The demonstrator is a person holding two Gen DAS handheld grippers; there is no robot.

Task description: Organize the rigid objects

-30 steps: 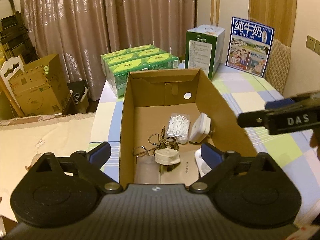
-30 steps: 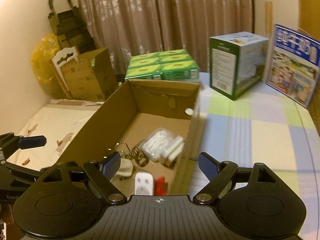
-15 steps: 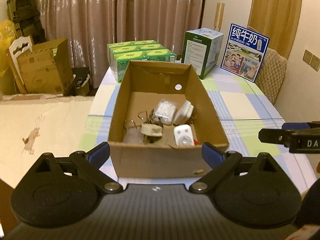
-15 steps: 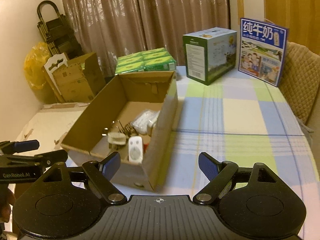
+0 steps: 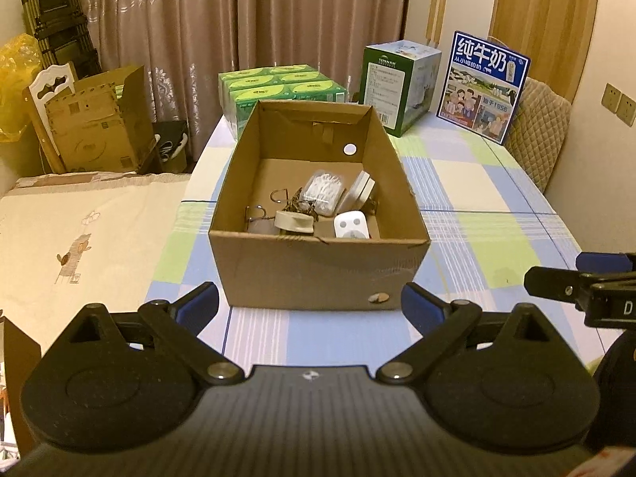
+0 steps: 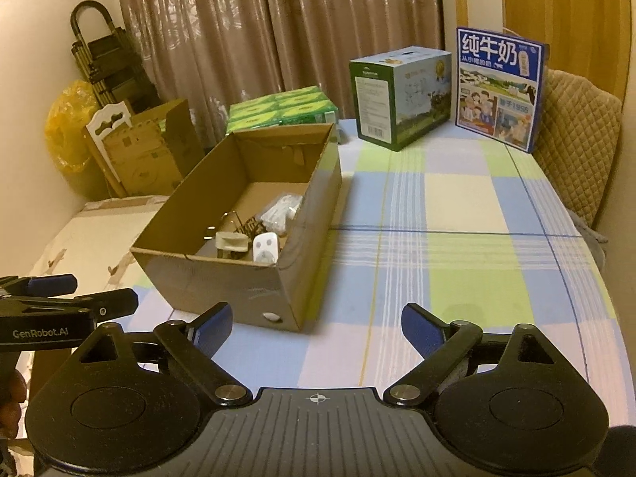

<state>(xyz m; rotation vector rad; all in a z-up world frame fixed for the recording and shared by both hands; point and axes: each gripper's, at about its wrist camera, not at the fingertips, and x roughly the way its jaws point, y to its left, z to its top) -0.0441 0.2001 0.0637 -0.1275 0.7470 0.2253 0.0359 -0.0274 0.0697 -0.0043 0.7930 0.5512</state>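
One open brown cardboard box [image 5: 318,274] sits on my checked tablecloth [image 6: 457,262], long axis running away from me, holding two white plugs [image 5: 350,225], a bagged white bundle [image 5: 322,191] and a beige fitting [image 5: 295,222]. My left gripper [image 5: 310,306] is spread empty; my right gripper [image 6: 316,328] is opening, empty. The blue carton [image 6: 499,87] reads "纯牛奶".

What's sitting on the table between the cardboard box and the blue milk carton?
Nothing: in the right wrist view, only bare checked tablecloth runs from the cardboard box to the blue milk carton.
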